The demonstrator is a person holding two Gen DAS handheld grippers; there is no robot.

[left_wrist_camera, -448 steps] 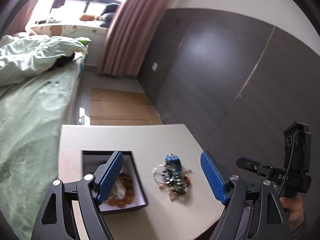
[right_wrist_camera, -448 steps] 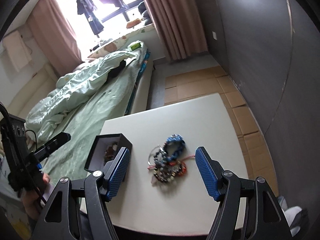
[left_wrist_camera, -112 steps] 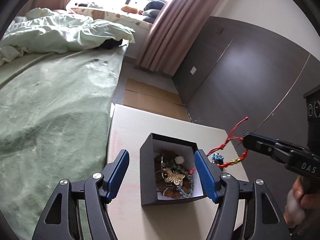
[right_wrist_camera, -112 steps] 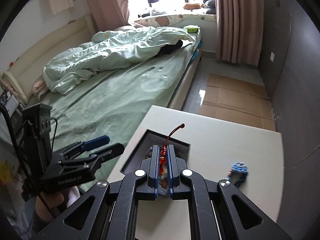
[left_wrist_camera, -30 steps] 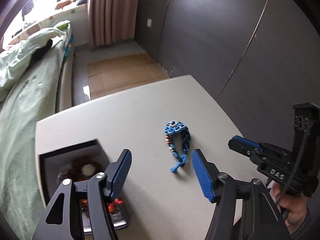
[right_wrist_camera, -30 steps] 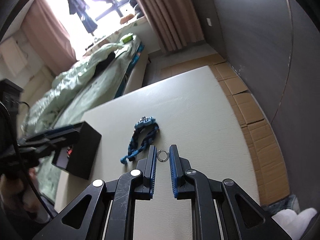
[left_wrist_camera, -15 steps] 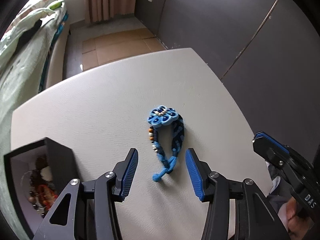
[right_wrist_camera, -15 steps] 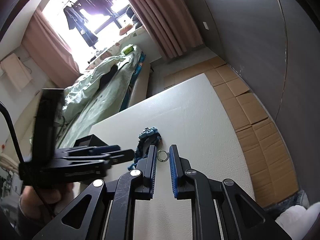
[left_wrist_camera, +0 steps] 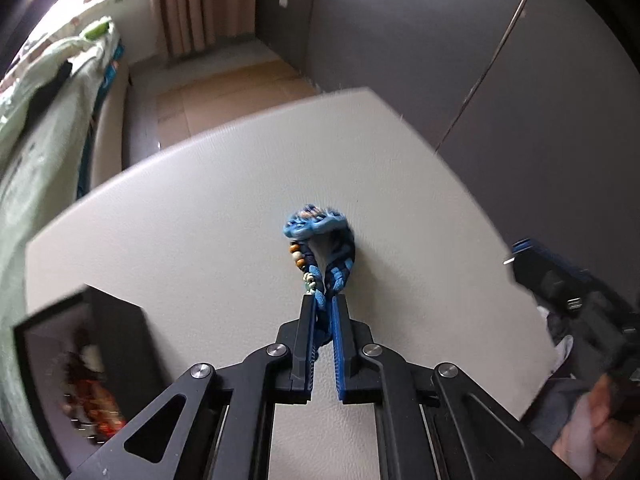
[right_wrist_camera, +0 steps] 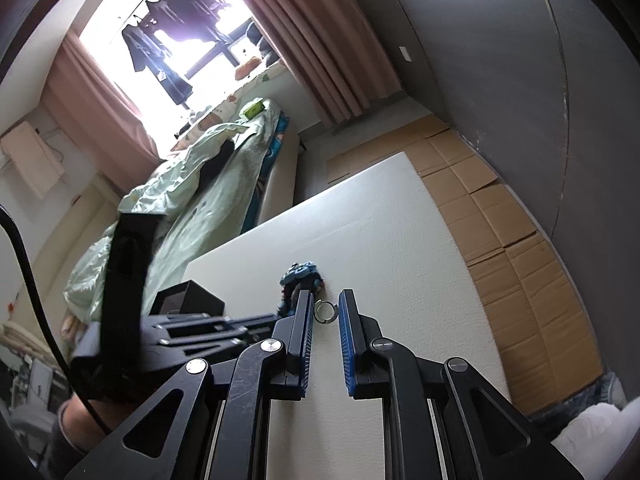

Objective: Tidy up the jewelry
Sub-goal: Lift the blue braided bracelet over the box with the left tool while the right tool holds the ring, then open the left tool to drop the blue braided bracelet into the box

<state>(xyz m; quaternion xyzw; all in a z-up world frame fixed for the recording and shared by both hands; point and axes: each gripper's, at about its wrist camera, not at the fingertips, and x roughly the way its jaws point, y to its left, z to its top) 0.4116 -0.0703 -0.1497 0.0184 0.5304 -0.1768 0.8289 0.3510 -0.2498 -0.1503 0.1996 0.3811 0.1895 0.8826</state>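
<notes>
Presently, the left gripper [left_wrist_camera: 321, 304] is seen pointing steeply down at the white table [left_wrist_camera: 192, 216]; its jaws are closing, and the tail end of the blue braided bracelet [left_wrist_camera: 324, 248] is caught between the blue pads [left_wrist_camera: 338, 344], which press on the cord. The rest of the bracelet is stretched away from the fingertips across the tabletop; its flower-shaped knot lies at the far end, and a short row of small beads is strung along one side. The bracelet's far end appears to rest on the table, though the view is blurred and this cannot be told for certain.

From the right wrist view, the right gripper [right_wrist_camera: 325, 312] is seen nearly closed; a small silver ring [right_wrist_camera: 325, 311] is framed between its pads [right_wrist_camera: 346, 332]; whether the ring is pinched or merely lies on the table between the tips cannot be told. The bracelet [right_wrist_camera: 300, 274] is visible just beyond that gripper's left finger, and the left gripper's black body [right_wrist_camera: 208, 328] is seen reaching in from the left, held by a hand low in the picture.

The black jewelry box [left_wrist_camera: 116, 340] stands open on the table to the left of the left gripper, well apart from the bracelet; beaded pieces in red and brown are piled inside it, too blurred for more to be told. A bed with green bedding [right_wrist_camera: 192, 184] runs beside the table; flattened cardboard [right_wrist_camera: 500, 216] is laid on the floor by the dark wall.
</notes>
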